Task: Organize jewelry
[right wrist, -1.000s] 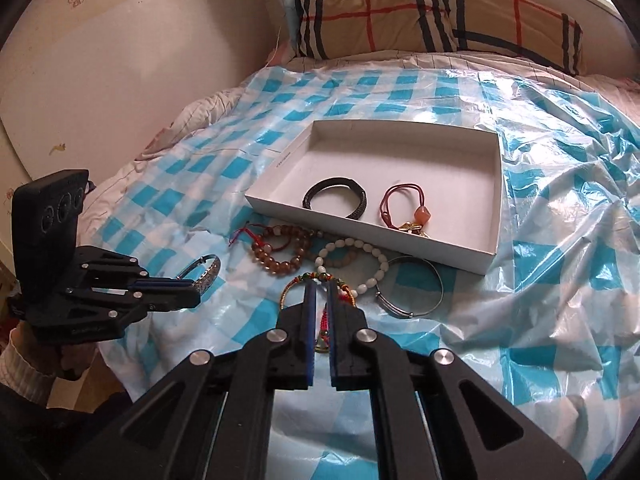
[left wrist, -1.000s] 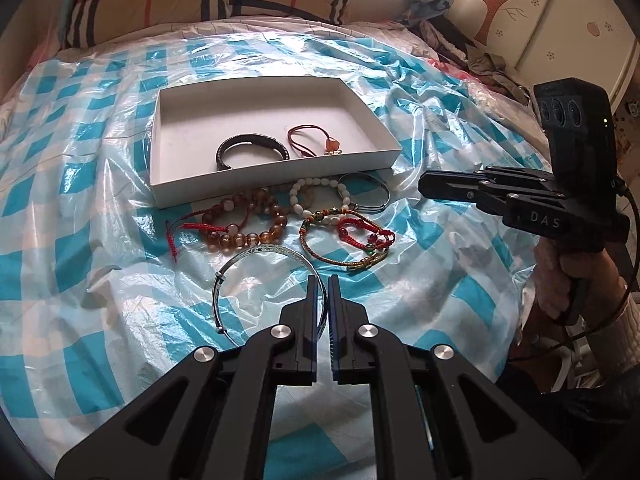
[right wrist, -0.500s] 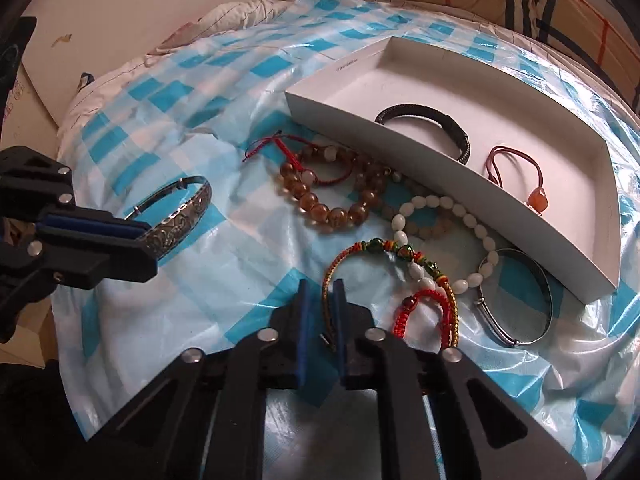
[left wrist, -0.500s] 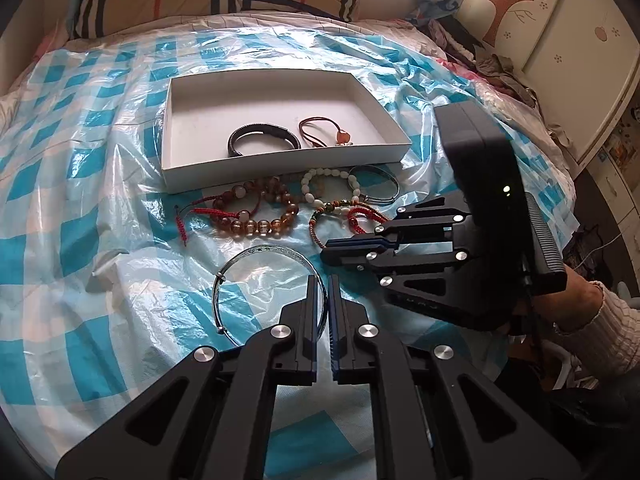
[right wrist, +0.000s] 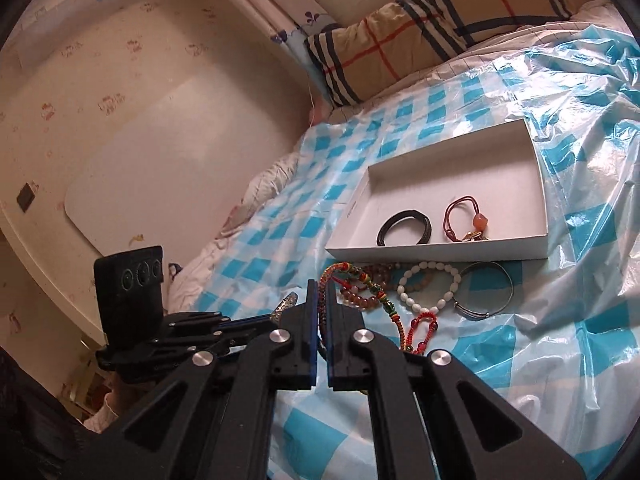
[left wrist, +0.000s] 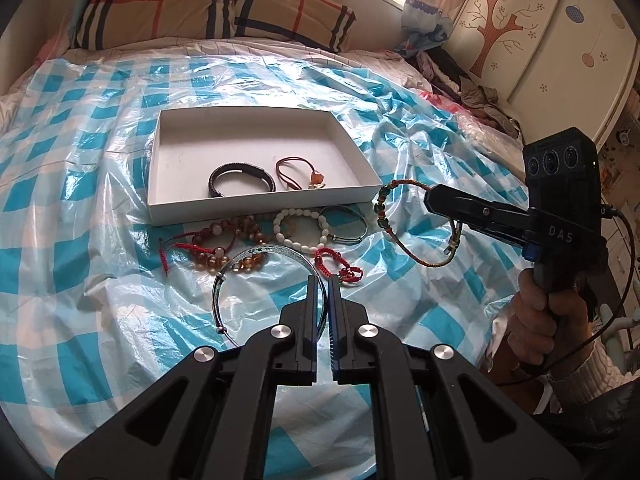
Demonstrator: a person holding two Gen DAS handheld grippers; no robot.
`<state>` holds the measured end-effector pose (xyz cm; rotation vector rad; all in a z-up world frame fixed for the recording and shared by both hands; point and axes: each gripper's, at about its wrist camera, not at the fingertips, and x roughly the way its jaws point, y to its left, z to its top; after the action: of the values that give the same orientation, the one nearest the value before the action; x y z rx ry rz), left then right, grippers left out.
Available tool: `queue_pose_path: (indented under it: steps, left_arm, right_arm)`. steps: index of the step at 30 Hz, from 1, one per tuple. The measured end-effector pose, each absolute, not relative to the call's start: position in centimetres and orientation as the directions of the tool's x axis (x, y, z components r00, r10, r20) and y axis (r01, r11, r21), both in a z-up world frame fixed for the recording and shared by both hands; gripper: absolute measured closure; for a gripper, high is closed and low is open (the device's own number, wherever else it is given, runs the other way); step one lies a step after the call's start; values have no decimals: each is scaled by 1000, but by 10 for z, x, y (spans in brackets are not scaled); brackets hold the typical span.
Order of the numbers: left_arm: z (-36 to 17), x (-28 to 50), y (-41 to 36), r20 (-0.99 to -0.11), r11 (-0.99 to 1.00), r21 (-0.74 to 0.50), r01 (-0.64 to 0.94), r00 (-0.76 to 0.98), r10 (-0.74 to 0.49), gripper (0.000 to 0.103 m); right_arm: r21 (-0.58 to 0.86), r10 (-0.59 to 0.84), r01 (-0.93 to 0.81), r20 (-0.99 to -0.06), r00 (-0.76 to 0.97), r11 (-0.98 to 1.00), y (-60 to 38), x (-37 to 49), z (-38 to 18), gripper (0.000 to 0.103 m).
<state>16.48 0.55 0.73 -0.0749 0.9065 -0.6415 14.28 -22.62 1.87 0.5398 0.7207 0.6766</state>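
On the bed, a blue-and-white checked plastic sheet (left wrist: pixel 80 184) carries the jewellery. Furthest left in the left wrist view lies a red cord bracelet (left wrist: pixel 180 248) tangled with a brown bead bracelet (left wrist: pixel 224 242), both just in front of the white shallow box (left wrist: pixel 256 208).

Inside the box, a black braided bracelet (left wrist: pixel 242 178) lies left of a dark red cord bracelet with an orange stone (left wrist: pixel 298 174); the two are near each other but apart.

The left hand-held gripper (left wrist: pixel 323 292) is clamped on the rim of a silver bangle (left wrist: pixel 244 256), which stands out to the left of its closed fingers above the sheet. Beyond the bangle, in front of the box wall, a white bead bracelet (left wrist: pixel 300 228) lies beside a thin wire bangle (left wrist: pixel 346 228), which it seems to touch or overlap. A short red knotted bracelet (left wrist: pixel 338 266) rests just right of the left fingertips.

Further right, the right hand-held gripper (left wrist: pixel 430 200) is closed on a multicoloured braided bracelet with green beads (left wrist: pixel 386 216), which hangs in a loop clear of the sheet, near the box's right front corner. A hand (left wrist: pixel 548 324) in a pale knit sleeve holds this gripper's handle.

Two plaid pillows (left wrist: pixel 208 4) lie at the head of the bed.
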Motion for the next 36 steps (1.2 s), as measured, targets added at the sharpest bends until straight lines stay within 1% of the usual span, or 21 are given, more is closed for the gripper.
queue_pose_path:
  steps: [8, 10, 28, 36]
  left_arm:
    - [24, 162, 2, -676, 811, -322, 488, 481, -558, 99]
    - [26, 162, 0, -675, 820, -300, 487, 499, -543, 99]
    - [35, 174, -19, -664, 867, -151, 476, 601, -445, 99]
    - [37, 187, -20, -644, 876, -136, 463, 631, -433, 99]
  right_arm:
    - [637, 719, -407, -358, 596, 655, -232, 130, 41, 99]
    - [629, 715, -412, -353, 604, 659, -231, 131, 43, 99]
    - [602, 692, -413, -355, 628, 683, -230, 145, 39, 99]
    - [577, 677, -417, -361, 641, 702, -230, 159, 38, 99]
